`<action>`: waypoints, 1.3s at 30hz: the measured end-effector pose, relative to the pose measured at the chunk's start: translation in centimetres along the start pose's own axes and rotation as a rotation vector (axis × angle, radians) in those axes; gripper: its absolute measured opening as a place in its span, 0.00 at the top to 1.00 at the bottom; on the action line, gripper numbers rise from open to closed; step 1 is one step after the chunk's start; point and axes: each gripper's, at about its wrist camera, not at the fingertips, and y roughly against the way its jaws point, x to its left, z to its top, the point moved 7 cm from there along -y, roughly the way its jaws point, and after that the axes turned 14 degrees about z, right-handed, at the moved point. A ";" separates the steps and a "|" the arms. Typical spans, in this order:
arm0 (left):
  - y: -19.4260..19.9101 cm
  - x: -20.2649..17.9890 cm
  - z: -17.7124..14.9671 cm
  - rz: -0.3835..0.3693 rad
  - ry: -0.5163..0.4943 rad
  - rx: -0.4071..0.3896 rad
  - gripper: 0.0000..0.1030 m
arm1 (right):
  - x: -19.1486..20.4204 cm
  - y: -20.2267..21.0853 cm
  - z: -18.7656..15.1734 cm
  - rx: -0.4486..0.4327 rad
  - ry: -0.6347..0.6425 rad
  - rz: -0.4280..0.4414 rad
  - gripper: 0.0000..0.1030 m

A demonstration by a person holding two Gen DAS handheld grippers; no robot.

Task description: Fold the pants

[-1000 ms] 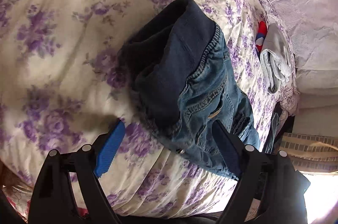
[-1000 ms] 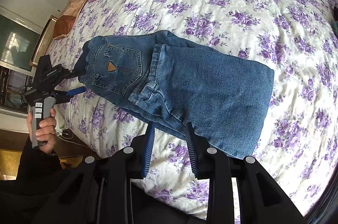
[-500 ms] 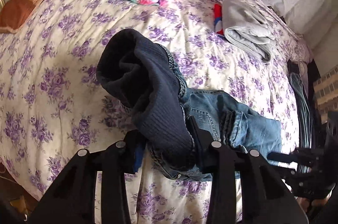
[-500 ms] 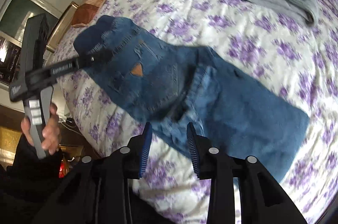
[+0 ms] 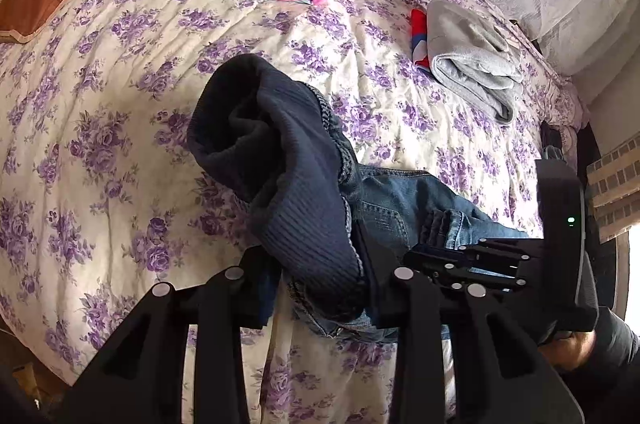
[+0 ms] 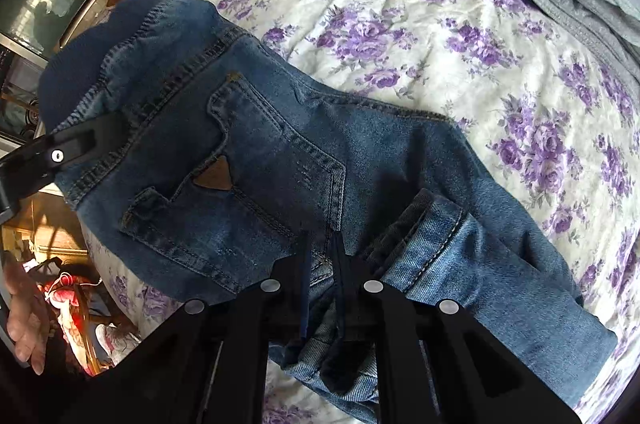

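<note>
Your left gripper is clamped on the dark ribbed waistband of the jeans, and your right gripper is pinched nearly shut on denim near the folded cuffs. The jeans lie partly folded at the near edge of the floral bedspread, seat lifted. The thick waistband bulges out of the left jaws; judging by that, it could slip out if you swing fast. Uneven lifting may also let the cuff layers slide apart or drag the jeans off the near edge.

Blue jeans; purple-flowered bedspread
</note>
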 end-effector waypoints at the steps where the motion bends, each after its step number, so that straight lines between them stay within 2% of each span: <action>1: 0.1 -0.2 0.0 -0.002 -0.006 -0.003 0.69 | -0.3 -0.7 -0.1 0.013 -0.014 0.005 0.90; 5: 0.3 -1.2 0.2 0.013 -0.054 -0.016 0.70 | -0.9 -1.7 0.1 -0.012 -0.028 0.022 0.90; 8: 1.1 -2.2 0.7 -0.003 -0.071 -0.032 0.70 | -1.4 0.2 0.1 -0.029 -0.102 0.108 0.90; 11: 2.9 -4.3 0.8 -0.028 -0.141 -0.074 0.70 | -2.7 4.8 0.2 -0.121 -0.146 0.134 0.88; 15: 5.2 -9.3 0.1 -0.063 -0.291 -0.130 0.70 | -6.0 12.8 -1.3 -0.264 -0.196 0.059 0.87; 20: 7.9 -18.5 -3.4 -0.164 -0.530 -0.173 0.70 | -11.6 21.9 -8.8 -0.445 -0.351 -0.040 0.86; 22: 7.4 -22.5 -6.0 -0.205 -0.643 -0.150 0.70 | -14.0 23.7 -12.4 -0.484 -0.425 -0.072 0.86; 24: 5.2 -26.0 -8.7 -0.238 -0.731 -0.085 0.69 | -15.9 24.0 -15.8 -0.506 -0.498 -0.084 0.86; 26: 1.5 -28.2 -11.0 -0.220 -0.797 -0.006 0.69 | -17.4 22.5 -18.6 -0.500 -0.571 -0.074 0.86; 27: -1.3 -29.1 -12.4 -0.187 -0.834 0.043 0.68 | -17.8 21.6 -19.9 -0.493 -0.600 -0.062 0.86; 29: -3.9 -29.9 -13.6 -0.161 -0.856 0.078 0.65 | -18.6 19.3 -20.9 -0.462 -0.636 -0.046 0.86; 31: -3.0 -30.4 -13.7 -0.199 -0.854 0.093 0.46 | -18.3 18.3 -21.5 -0.427 -0.640 -0.039 0.86; 32: -2.1 -30.5 -13.7 -0.236 -0.846 0.110 0.29 | -18.1 18.1 -21.3 -0.420 -0.631 -0.029 0.86; 33: -1.1 -30.5 -13.8 -0.278 -0.841 0.128 0.20 | -17.5 18.4 -21.1 -0.421 -0.614 -0.027 0.84; 34: -0.1 -30.3 -13.9 -0.303 -0.837 0.138 0.19 | -17.1 18.9 -20.6 -0.427 -0.590 -0.032 0.81; 35: 0.7 -30.1 -13.9 -0.321 -0.833 0.144 0.18 | -16.5 19.4 -19.9 -0.439 -0.564 -0.036 0.69; 36: 1.8 -29.6 -13.7 -0.341 -0.824 0.145 0.18 | -15.8 20.1 -19.2 -0.449 -0.540 -0.035 0.65; 39: 4.6 -27.2 -11.8 -0.357 -0.734 0.080 0.18 | -13.0 21.5 -16.3 -0.459 -0.426 -0.009 0.65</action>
